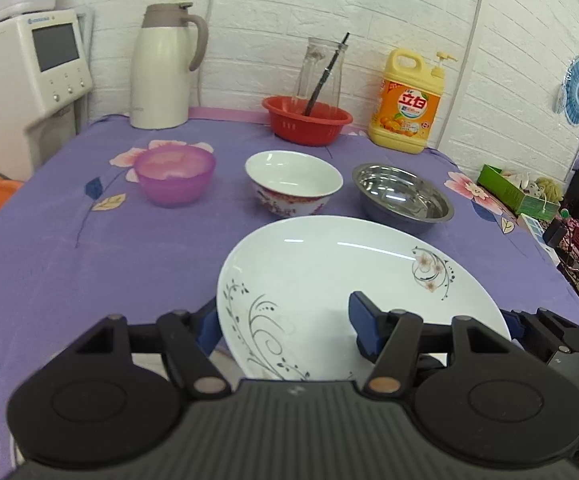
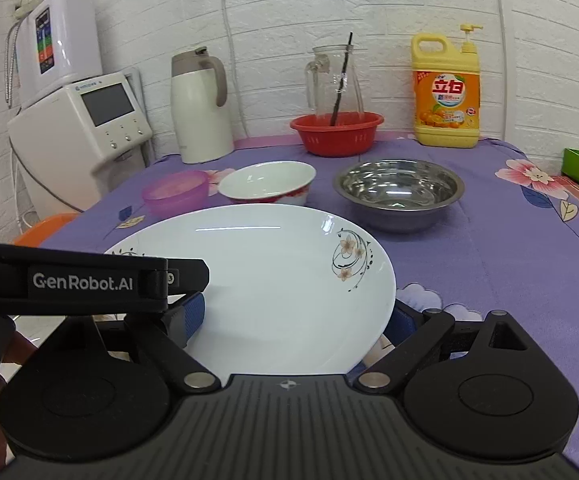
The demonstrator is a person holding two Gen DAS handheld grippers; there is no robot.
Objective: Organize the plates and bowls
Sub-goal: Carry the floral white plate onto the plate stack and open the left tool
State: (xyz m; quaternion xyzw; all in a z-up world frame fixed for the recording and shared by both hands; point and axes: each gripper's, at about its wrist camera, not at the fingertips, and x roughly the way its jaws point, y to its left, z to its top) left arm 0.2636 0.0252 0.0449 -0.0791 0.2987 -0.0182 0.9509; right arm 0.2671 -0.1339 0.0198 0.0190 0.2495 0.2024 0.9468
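A white floral plate point(image 2: 289, 280) hangs tilted above the purple tablecloth point(image 1: 69, 260), just before the white bowl point(image 1: 293, 180), left gripper point(image 1: 285, 328) and right gripper point(image 2: 297, 316) each clamped on its edge.

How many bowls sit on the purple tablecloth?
3 in a row: translucent purple plastic bowl on the left, white ceramic bowl with red pattern in the middle, stainless steel bowl on the right. None appears hidden.

Home kitchen corner: thermos jug point(image 1: 161, 68), dish soap point(image 1: 407, 100), water purifier point(image 1: 21, 80) around clothed table point(image 1: 69, 260).
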